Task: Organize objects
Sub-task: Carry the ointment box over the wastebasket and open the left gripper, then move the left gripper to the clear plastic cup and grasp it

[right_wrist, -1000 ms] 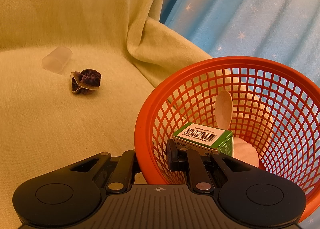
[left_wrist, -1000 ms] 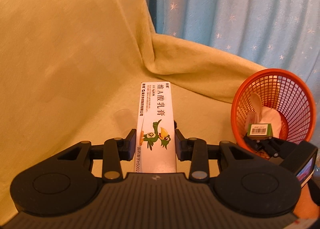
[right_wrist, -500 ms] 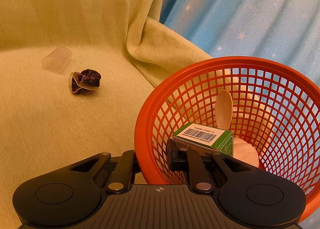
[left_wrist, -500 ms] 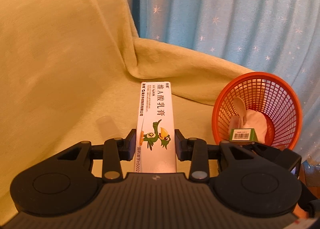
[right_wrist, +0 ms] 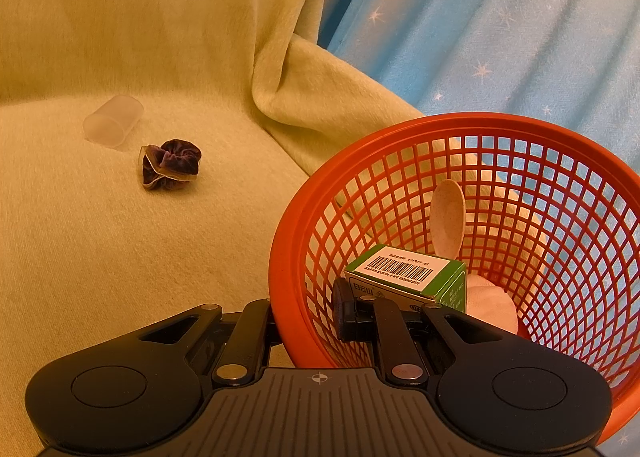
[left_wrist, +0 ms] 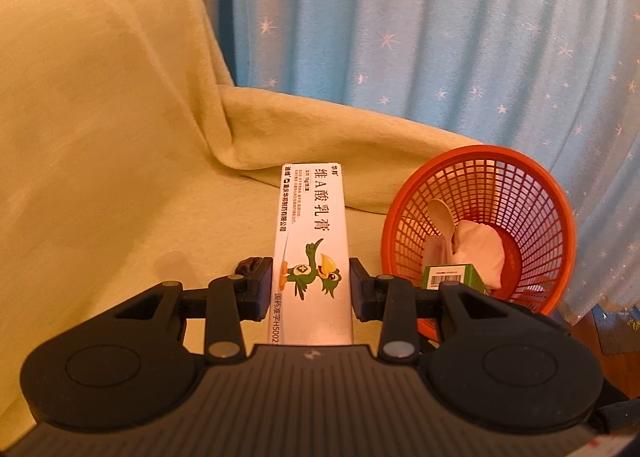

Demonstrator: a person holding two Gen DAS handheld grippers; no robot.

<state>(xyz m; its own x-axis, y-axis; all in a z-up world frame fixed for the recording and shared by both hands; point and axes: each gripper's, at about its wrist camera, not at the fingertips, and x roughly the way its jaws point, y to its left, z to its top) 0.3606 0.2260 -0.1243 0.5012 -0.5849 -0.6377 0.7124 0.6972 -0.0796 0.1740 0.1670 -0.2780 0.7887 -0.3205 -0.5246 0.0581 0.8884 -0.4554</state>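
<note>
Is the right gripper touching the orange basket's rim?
Touching. The right wrist view shows the right gripper with one finger outside and one inside the orange basket, clamped on its rim wall with no gap.

The left gripper (left_wrist: 311,289) clamps a white ointment box (left_wrist: 312,241), just left of the orange basket (left_wrist: 480,169).

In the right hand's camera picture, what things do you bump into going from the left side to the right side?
Clear plastic cup → dark purple scrunchie → green box with the barcode → pale spoon, the last two inside the orange basket.
</note>
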